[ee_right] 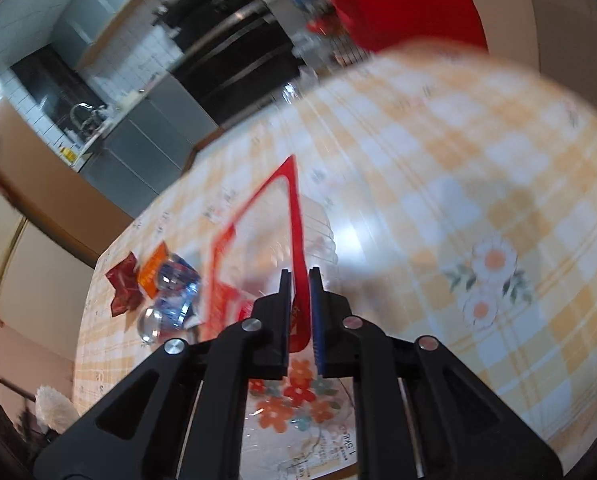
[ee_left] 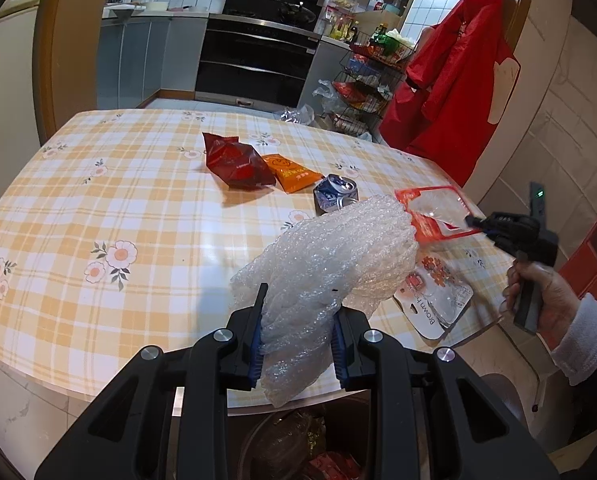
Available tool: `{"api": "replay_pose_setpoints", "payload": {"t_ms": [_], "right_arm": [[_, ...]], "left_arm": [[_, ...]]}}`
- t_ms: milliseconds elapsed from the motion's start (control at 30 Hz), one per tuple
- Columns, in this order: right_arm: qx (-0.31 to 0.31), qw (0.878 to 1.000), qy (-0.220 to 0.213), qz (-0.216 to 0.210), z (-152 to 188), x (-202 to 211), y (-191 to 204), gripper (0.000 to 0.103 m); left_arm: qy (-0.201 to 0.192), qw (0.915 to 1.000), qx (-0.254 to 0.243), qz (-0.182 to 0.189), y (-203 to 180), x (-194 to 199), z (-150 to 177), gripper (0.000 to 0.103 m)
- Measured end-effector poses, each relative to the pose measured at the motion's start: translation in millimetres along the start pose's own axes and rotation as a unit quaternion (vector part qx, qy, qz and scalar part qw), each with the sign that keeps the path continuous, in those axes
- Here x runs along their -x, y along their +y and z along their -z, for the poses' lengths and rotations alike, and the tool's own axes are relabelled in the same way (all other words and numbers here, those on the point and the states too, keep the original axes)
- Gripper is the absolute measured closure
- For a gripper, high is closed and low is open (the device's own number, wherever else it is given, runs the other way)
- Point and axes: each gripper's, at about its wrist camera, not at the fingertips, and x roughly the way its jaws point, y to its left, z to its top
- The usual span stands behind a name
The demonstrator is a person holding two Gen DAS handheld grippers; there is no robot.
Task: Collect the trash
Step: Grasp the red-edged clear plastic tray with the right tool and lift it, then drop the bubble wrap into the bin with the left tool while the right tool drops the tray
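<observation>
My left gripper [ee_left: 298, 312] is shut on a wad of clear bubble wrap [ee_left: 330, 256], held above the table's near edge over a trash bin [ee_left: 298, 440]. My right gripper [ee_left: 472, 222] is shut on a red-edged clear plastic package [ee_left: 434, 210], lifted over the table's right side; it also shows in the right wrist view [ee_right: 298, 276], pinching the package's red rim [ee_right: 296, 216]. On the table lie a dark red snack bag [ee_left: 236, 162], an orange snack bag [ee_left: 290, 172], a crushed blue can [ee_left: 336, 196] and a flowered blister pack [ee_left: 434, 296].
The table [ee_left: 98, 200] has a yellow plaid cloth. A wire rack [ee_left: 372, 80] with groceries and a red apron [ee_left: 458, 80] stand behind it to the right. The oven [ee_left: 258, 60] and kitchen counter are further back.
</observation>
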Motion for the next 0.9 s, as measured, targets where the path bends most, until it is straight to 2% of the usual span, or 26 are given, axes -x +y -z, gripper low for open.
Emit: {"api": "replay_pose_setpoints", "payload": {"t_ms": [167, 400, 667, 900], "right_arm": [[0.054, 0.998, -0.030, -0.019, -7.2, 35.5, 35.7, 0.091], [0.122, 0.991, -0.026, -0.057, 11.2, 81.2, 84.8, 0.091], [0.243, 0.968, 0.022, -0.064, 82.7, 125.8, 137.7, 0.091], [0.280, 0.954, 0.087, -0.066, 146.8, 136.8, 153.9, 0.091]], "left_arm": [[-0.010, 0.9999, 0.000, 0.001, -1.3, 12.8, 0.9, 0.077], [-0.029, 0.9996, 0.000, 0.001, -4.0, 42.5, 9.4, 0.077], [-0.044, 0.9990, 0.002, -0.002, -3.1, 85.4, 31.0, 0.076], [-0.060, 0.9977, 0.032, 0.000, -0.5, 121.7, 54.9, 0.076]]}}
